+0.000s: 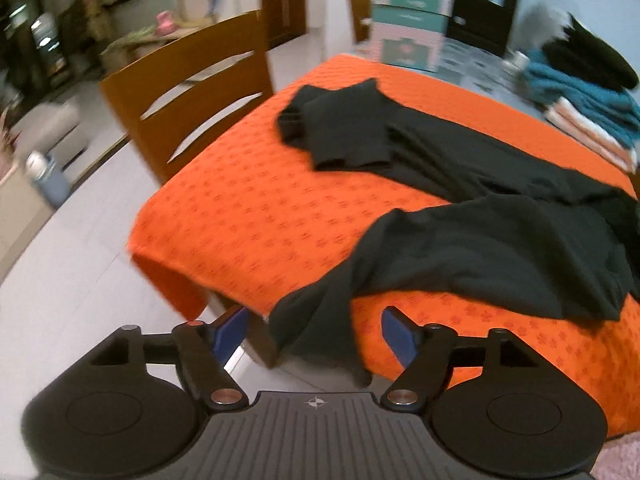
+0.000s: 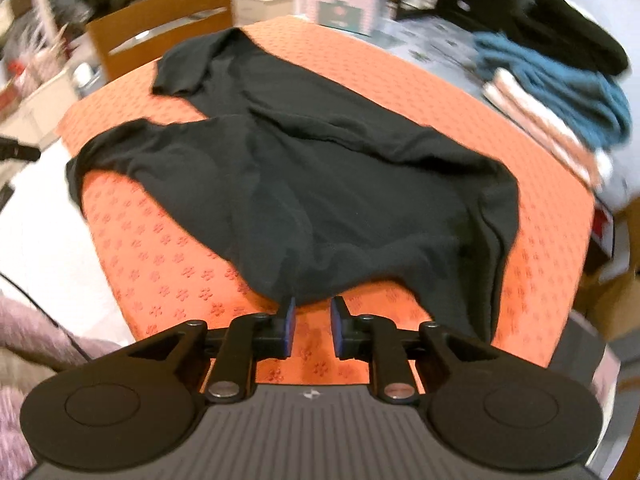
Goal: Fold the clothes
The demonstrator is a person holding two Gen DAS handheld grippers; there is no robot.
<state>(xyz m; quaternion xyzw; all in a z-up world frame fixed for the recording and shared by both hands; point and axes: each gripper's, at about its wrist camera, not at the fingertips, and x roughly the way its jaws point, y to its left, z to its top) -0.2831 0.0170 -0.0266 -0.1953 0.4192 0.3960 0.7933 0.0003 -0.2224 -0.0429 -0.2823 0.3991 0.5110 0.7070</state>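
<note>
Black garment (image 2: 304, 184) stretches lengthwise away; left tool (image 1: 314, 330) wide, right tool (image 2: 313, 322) narrow, empty.

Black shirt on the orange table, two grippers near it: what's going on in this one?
A person with a hand-held gripper in each hand is about to fold the black shirt, which lies rumpled on the orange tablecloth. Neither gripper holds anything. The left gripper is wide open at a part hanging over the table edge; the right gripper, narrowly open, sits just short of the near hem. A stack of clothes waits at the far right.
</note>
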